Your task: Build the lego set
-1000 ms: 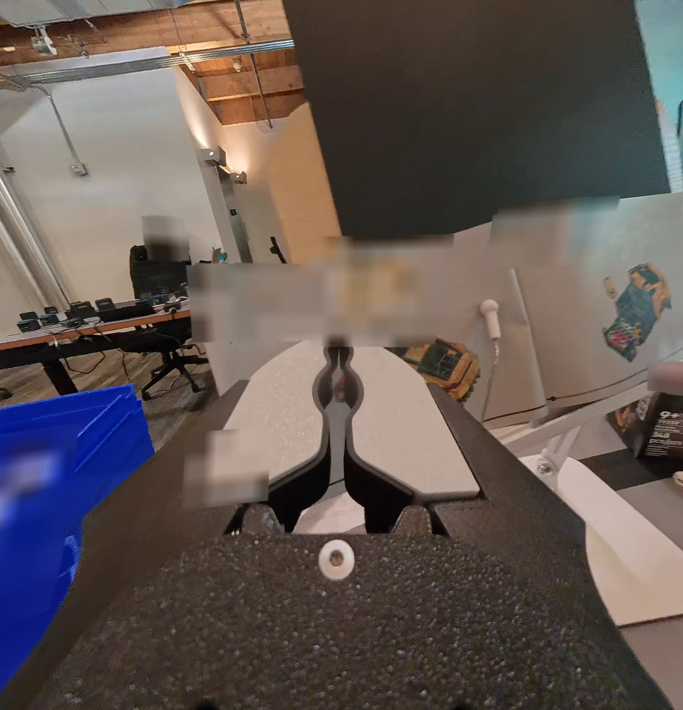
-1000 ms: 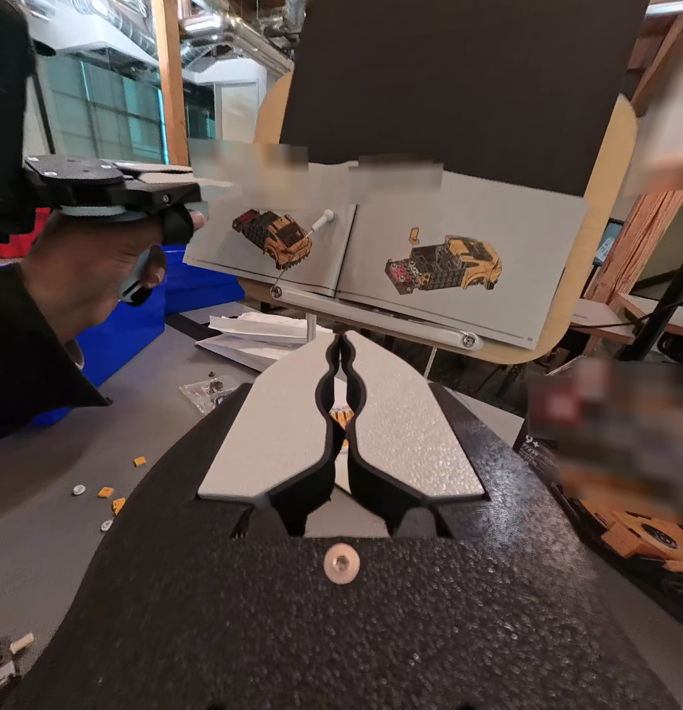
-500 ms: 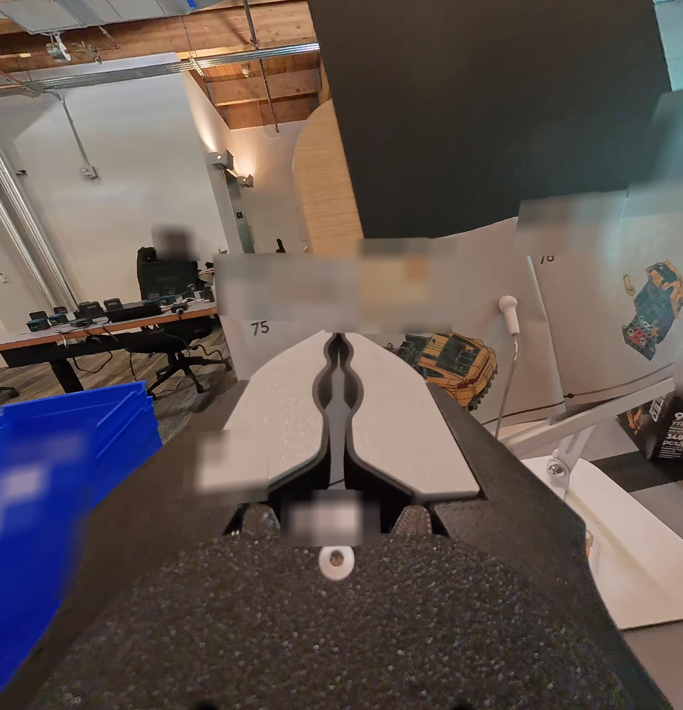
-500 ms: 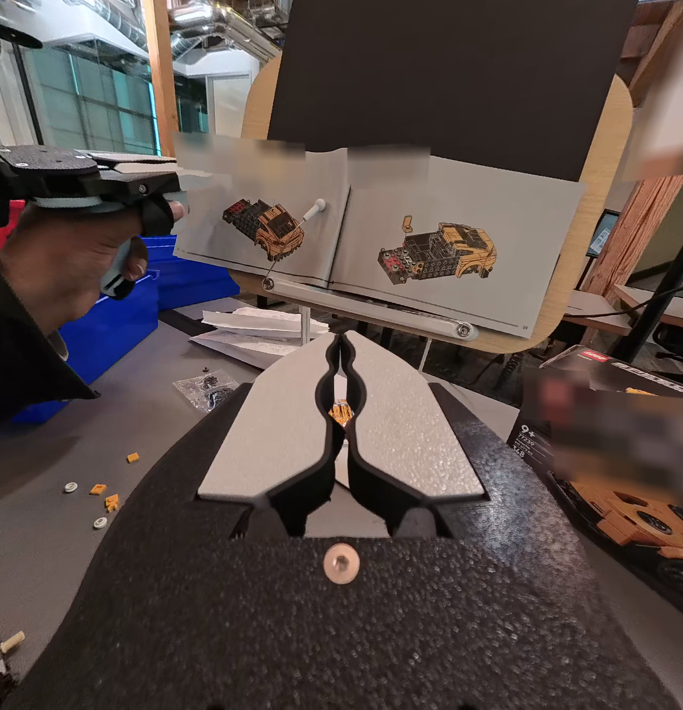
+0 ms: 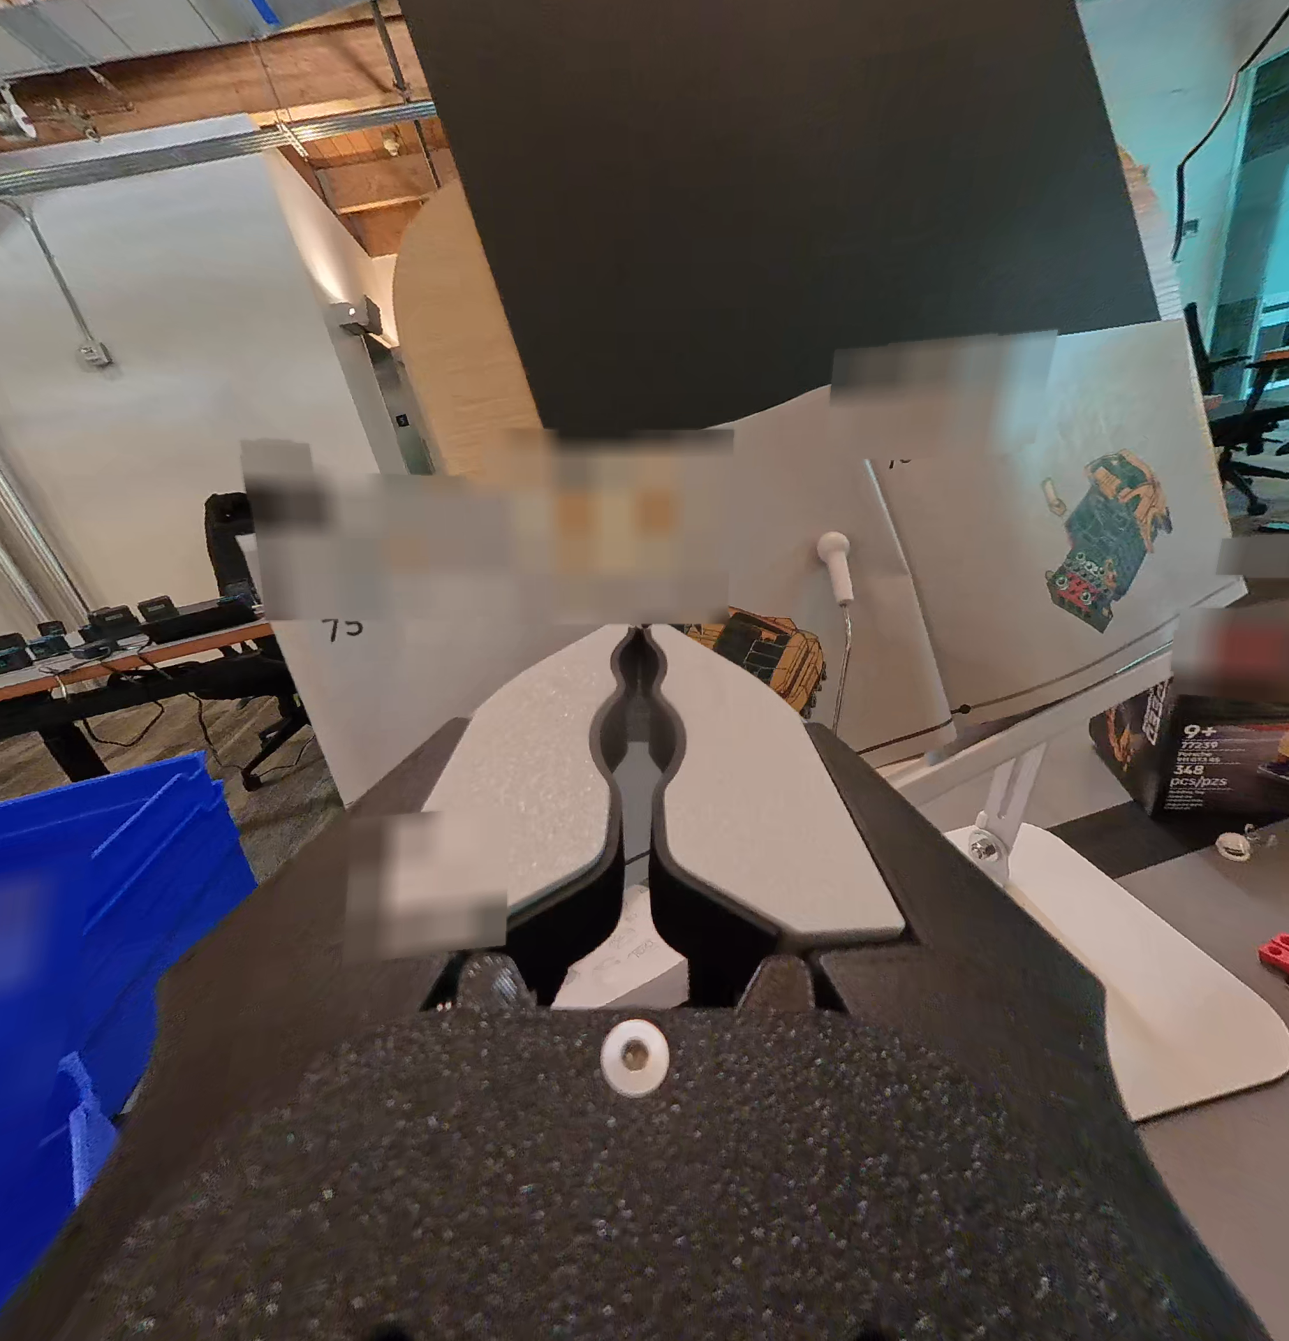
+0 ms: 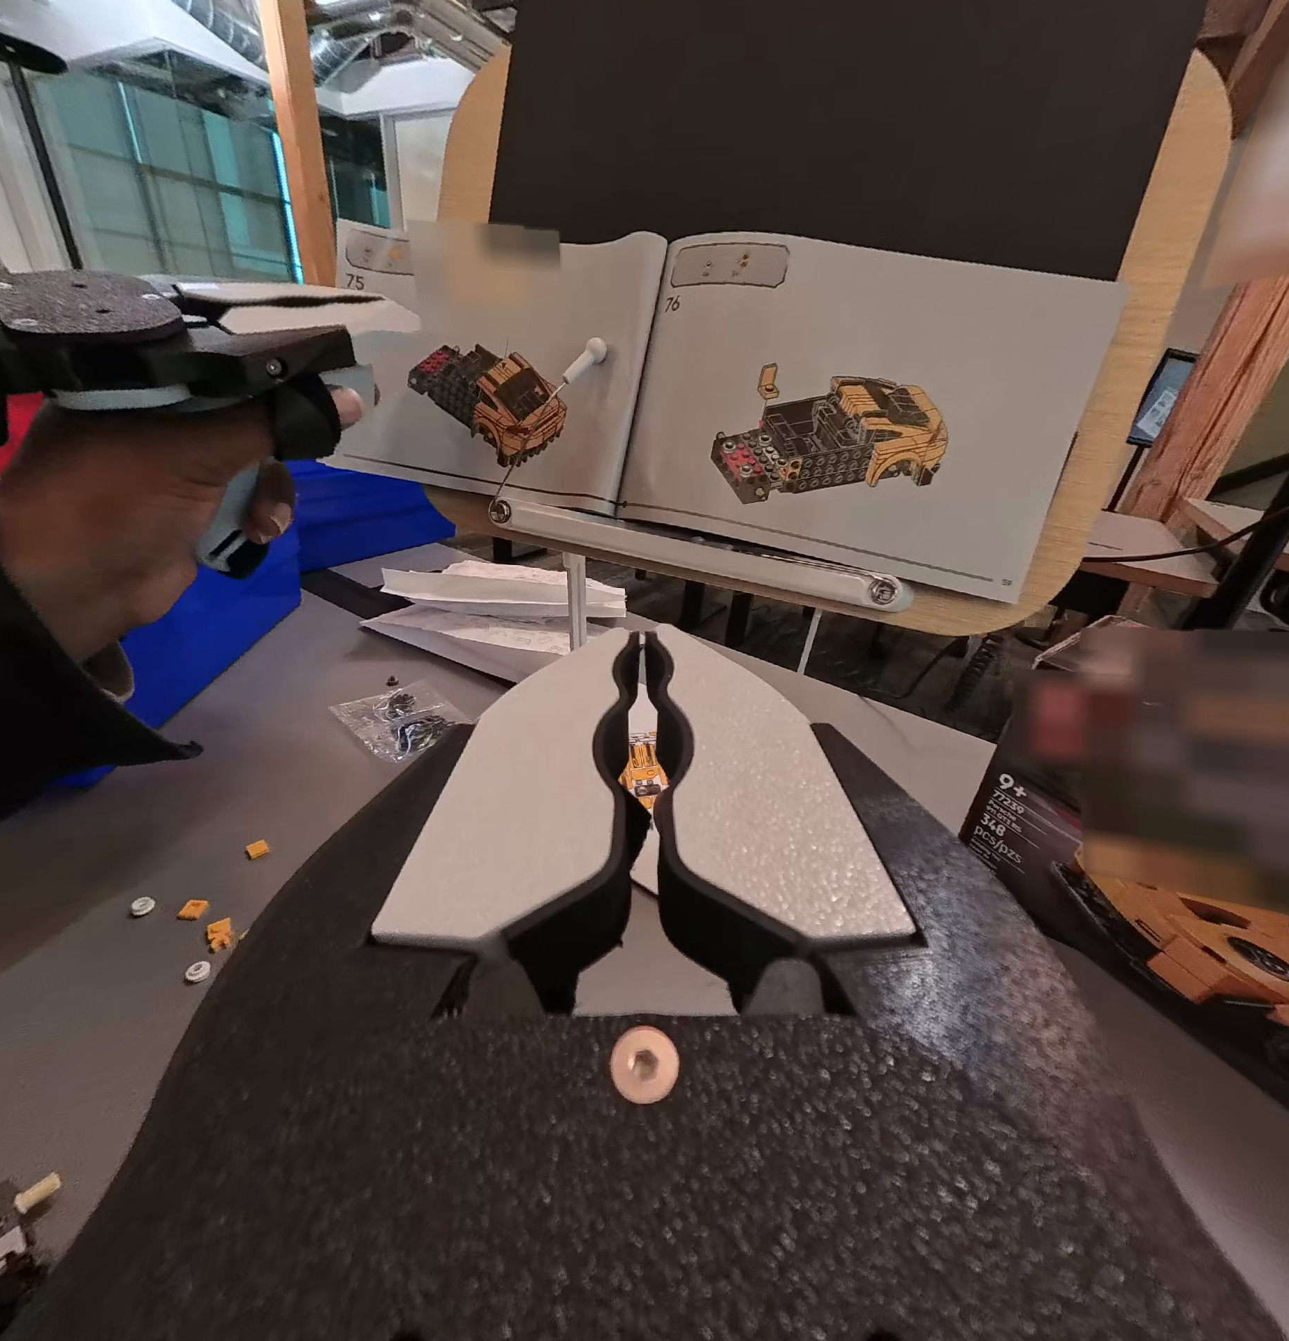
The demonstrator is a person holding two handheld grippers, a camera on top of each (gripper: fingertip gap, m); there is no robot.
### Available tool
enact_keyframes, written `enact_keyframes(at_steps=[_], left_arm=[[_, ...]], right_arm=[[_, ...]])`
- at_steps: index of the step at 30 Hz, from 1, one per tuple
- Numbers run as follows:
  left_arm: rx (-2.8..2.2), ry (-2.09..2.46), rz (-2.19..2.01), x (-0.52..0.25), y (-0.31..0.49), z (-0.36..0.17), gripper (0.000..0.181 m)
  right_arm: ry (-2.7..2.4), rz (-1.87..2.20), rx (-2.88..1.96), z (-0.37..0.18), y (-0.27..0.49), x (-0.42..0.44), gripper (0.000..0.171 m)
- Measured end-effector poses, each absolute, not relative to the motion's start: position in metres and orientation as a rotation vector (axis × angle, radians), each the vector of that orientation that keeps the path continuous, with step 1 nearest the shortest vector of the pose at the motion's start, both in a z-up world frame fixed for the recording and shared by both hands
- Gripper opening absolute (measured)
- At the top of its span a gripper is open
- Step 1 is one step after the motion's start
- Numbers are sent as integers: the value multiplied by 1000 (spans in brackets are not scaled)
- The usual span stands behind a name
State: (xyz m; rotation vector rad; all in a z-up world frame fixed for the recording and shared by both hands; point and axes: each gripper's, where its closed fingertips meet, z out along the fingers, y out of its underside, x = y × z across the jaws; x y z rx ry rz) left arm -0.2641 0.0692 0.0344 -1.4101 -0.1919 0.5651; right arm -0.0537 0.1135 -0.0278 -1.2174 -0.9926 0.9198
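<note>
- Ahead of the left gripper (image 5: 641,638), in the left wrist view, an open instruction booklet (image 5: 990,580) rests on a white stand (image 5: 1135,979); the tips point at the lower edge of its left page.
- Left gripper state: the two grey fingers (image 5: 525,784) are drawn together, tips nearly touching, with nothing seen between them.
- A blue bin (image 5: 83,943) sits at the left of this view; the dark lego box (image 5: 1222,755) stands at the far right on the grey table (image 5: 1244,1197).
- A red brick (image 5: 1287,969) lies on the table at the right edge, near the stand's base.
- Right wrist view: the right gripper (image 6: 643,642) is raised above the table, aimed toward the booklet (image 6: 881,406) (pages show an orange and black car).
- Right gripper state: the fingers (image 6: 772,813) are closed to a narrow slit. An orange piece (image 6: 643,769) shows through the wider part of the slit; whether it is clamped or lies below cannot be told.
- Left of this view, a hand (image 6: 119,508) holds the left gripper (image 6: 409,312) level, its tip beside the booklet's left page.
- Loose orange parts (image 6: 206,921) and small grey round parts (image 6: 142,905) lie scattered on the table (image 6: 83,1052) at the left.
- A clear bag of dark parts (image 6: 395,715) lies just beyond the right gripper's left finger.
- Paper sheets (image 6: 496,602) lie under the stand; the lego box (image 6: 1164,856) stands at the right.
</note>
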Motion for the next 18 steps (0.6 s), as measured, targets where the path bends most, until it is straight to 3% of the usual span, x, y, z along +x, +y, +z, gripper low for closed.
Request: enact_keyframes(at_steps=[18], left_arm=[[-1457, -197, 474, -268, 74, 17, 3]], right_arm=[[-1007, 918, -1214, -30, 111, -55, 1]])
